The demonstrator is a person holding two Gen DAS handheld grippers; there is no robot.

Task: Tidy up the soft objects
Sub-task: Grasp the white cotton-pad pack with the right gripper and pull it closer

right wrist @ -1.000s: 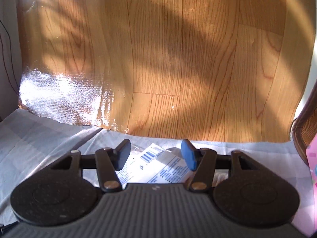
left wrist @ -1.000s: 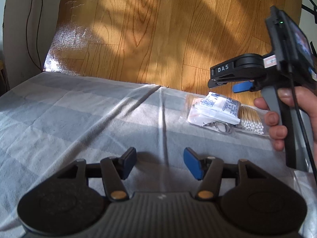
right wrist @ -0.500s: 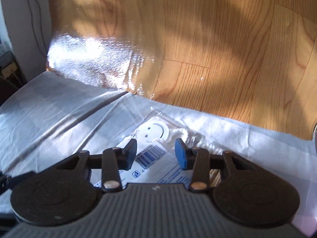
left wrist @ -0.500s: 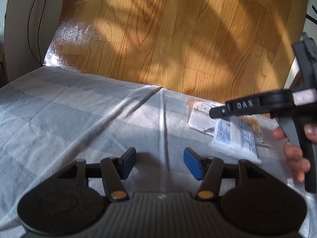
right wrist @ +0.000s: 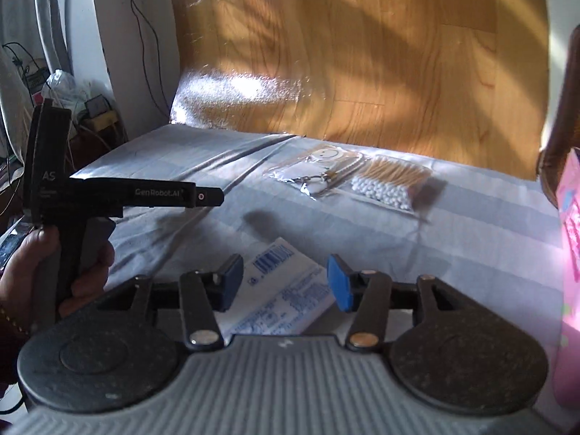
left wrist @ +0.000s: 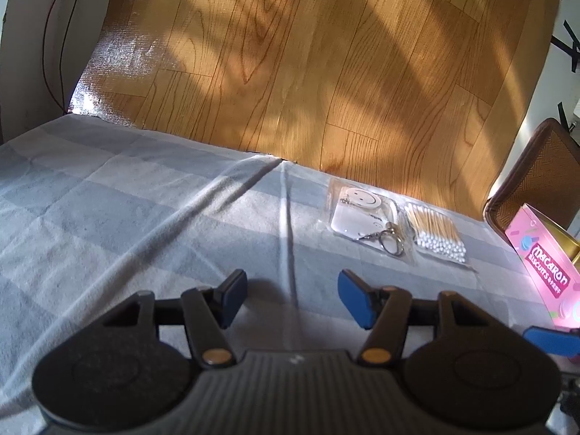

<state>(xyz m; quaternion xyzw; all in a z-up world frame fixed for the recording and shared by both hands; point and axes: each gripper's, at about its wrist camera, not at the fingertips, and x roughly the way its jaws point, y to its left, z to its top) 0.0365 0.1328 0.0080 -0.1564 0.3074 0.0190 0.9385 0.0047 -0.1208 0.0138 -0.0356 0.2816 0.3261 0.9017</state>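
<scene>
— Grey-blue checked cloth (left wrist: 119, 217) covers the tabletop, creased down the middle, with a wood-grain sheet (left wrist: 308, 65) rising behind it. Where are the soft things?

— Far right on the cloth. A clear bag with a smiley-face tag and a keyring (left wrist: 366, 217) lies flat, and a bag of cotton swabs (left wrist: 436, 232) sits just beside it on its right, the two touching or overlapping at the edge. In the right wrist view the same pair shows as keyring bag (right wrist: 319, 174) and swabs (right wrist: 388, 181).

— And the white packet?

— A white packet with a blue barcode and blue print (right wrist: 286, 290) lies between the blue pads of the right gripper (right wrist: 285, 286). The pads stand apart on either side of it. Whether the packet rests on the cloth or is lifted off it, I cannot tell from this angle.

— The left gripper?

— The left gripper (left wrist: 291, 299) has its pads spread wide with nothing between them, low over the central crease of the cloth. From the right wrist camera it shows side-on at the far left (right wrist: 203, 195), with the left hand (right wrist: 43, 275) wrapped around its handle.

— Anything else nearby?

— A pink box of macaron biscuits (left wrist: 543, 264) leans at the right edge, against a brown woven basket (left wrist: 525, 188).
</scene>
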